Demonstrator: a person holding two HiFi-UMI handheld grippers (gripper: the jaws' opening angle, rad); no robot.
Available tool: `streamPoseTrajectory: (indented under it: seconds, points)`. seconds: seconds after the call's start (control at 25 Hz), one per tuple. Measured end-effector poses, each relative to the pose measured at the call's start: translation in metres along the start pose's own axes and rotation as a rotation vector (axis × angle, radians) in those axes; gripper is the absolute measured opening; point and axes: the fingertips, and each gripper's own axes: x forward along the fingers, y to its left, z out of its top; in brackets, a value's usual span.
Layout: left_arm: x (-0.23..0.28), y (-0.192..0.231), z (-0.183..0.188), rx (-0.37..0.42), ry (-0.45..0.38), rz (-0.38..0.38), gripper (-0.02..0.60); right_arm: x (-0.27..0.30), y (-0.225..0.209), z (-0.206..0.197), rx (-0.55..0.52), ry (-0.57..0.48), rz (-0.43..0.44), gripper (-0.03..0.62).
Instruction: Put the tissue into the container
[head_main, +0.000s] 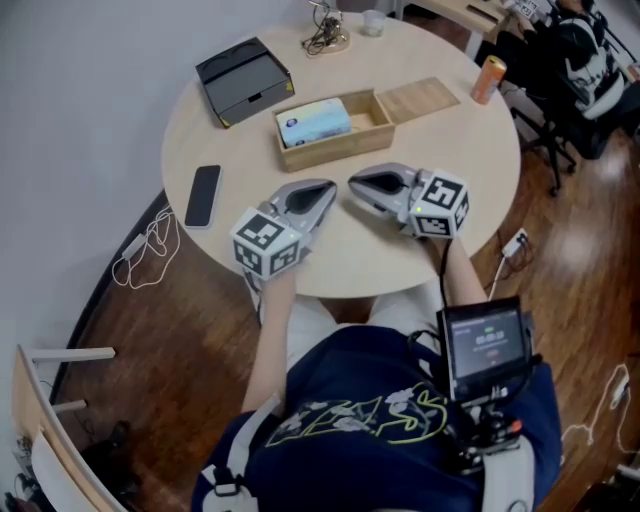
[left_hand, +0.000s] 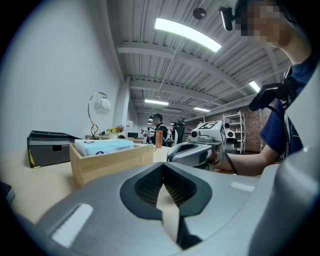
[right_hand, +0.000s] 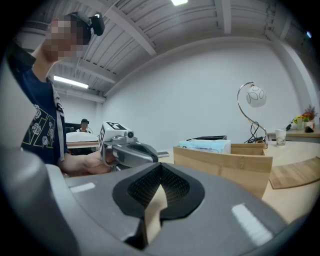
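Fingers (left_hand: 145, 187) of the left gripper (left_hand: 163, 167) are pressed together with nothing between them, and I read the same on the right gripper (right_hand: 161, 167) — its fingers (right_hand: 142, 189) are closed and empty. In the head view both grippers sit low at the near edge of the round tabletop (head_main: 450, 160). Their tips angle toward each other and stand just apart, and the person's forearms come in from below.

Just beyond the tips is the wooden container (head_main: 335, 152), an open box lying across my line of sight. The tissue pack (head_main: 313, 122), pale blue, lies inside its left part, and the right part holds nothing I can see. A flat wooden lid (head_main: 420, 98) lies at the container's right end.

Farther out, a black phone (head_main: 203, 195) lies flat to the left of the left gripper, near the rim. A black box (head_main: 243, 80) sits behind it, near the container's left end. At the far side I make out a tangle of cable (head_main: 326, 38) and a small clear cup (head_main: 373, 22), and an orange can (head_main: 489, 79) stands upright at the right rim — well apart from both grippers.
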Motion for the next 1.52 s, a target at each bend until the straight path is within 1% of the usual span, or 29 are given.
streamPoseTrajectory:
  seconds: [0.12,0.2,0.28,0.36,0.44,0.52,0.68,0.84,0.88,0.92,0.96,1.08,1.12,1.16,1.36,1.52]
  points:
    - [0.0,0.0,0.0,0.002,0.0,-0.004,0.003,0.0,0.001,0.001,-0.003,0.0,0.003,0.006]
    - [0.003,0.001,-0.002,-0.007,0.02,-0.007,0.003,0.0,0.001,0.002,-0.004,-0.001,0.005,0.006]
    - [0.01,0.002,-0.009,-0.025,0.072,-0.013,0.003,0.0,0.0,0.001,-0.004,-0.001,0.004,0.006]
    - [0.016,-0.001,-0.016,-0.037,0.131,-0.047,0.003,0.0,0.0,0.001,-0.002,0.0,0.001,0.006]
    - [0.021,-0.004,-0.02,-0.043,0.165,-0.07,0.003,0.0,0.0,0.0,-0.002,-0.005,0.005,0.006]
    - [0.021,-0.005,-0.02,-0.04,0.167,-0.079,0.003,0.0,0.0,-0.001,-0.002,-0.007,0.005,0.006]
    - [0.018,-0.01,-0.014,-0.015,0.12,-0.121,0.003,0.0,0.0,0.0,-0.003,-0.001,0.003,0.006]
    - [0.024,-0.02,-0.022,-0.005,0.181,-0.184,0.003,0.0,0.001,0.0,-0.011,0.002,0.002,0.006]
    - [0.024,-0.023,-0.022,-0.002,0.184,-0.202,0.003,0.0,0.0,0.0,-0.007,-0.001,-0.003,0.006]
    - [0.024,-0.025,-0.022,0.0,0.181,-0.217,0.003,-0.001,-0.002,0.0,-0.001,-0.003,-0.019,0.006]
    - [0.023,-0.027,-0.022,0.001,0.179,-0.225,0.003,-0.002,-0.006,0.0,0.008,-0.002,-0.054,0.006]
    - [0.024,-0.027,-0.022,0.003,0.18,-0.229,0.003,-0.006,-0.03,-0.006,0.05,0.032,-0.239,0.006]
    - [0.024,-0.028,-0.022,0.005,0.182,-0.236,0.003,-0.006,-0.036,-0.008,0.062,0.053,-0.277,0.006]
    - [0.025,-0.029,-0.021,0.008,0.184,-0.245,0.003,-0.005,-0.038,-0.01,0.071,0.073,-0.288,0.006]
    - [0.03,-0.031,-0.021,0.006,0.184,-0.247,0.003,0.007,-0.03,-0.021,0.08,0.136,-0.191,0.006]
    - [0.033,-0.029,-0.021,0.0,0.178,-0.226,0.003,0.01,-0.023,-0.021,0.078,0.148,-0.16,0.006]
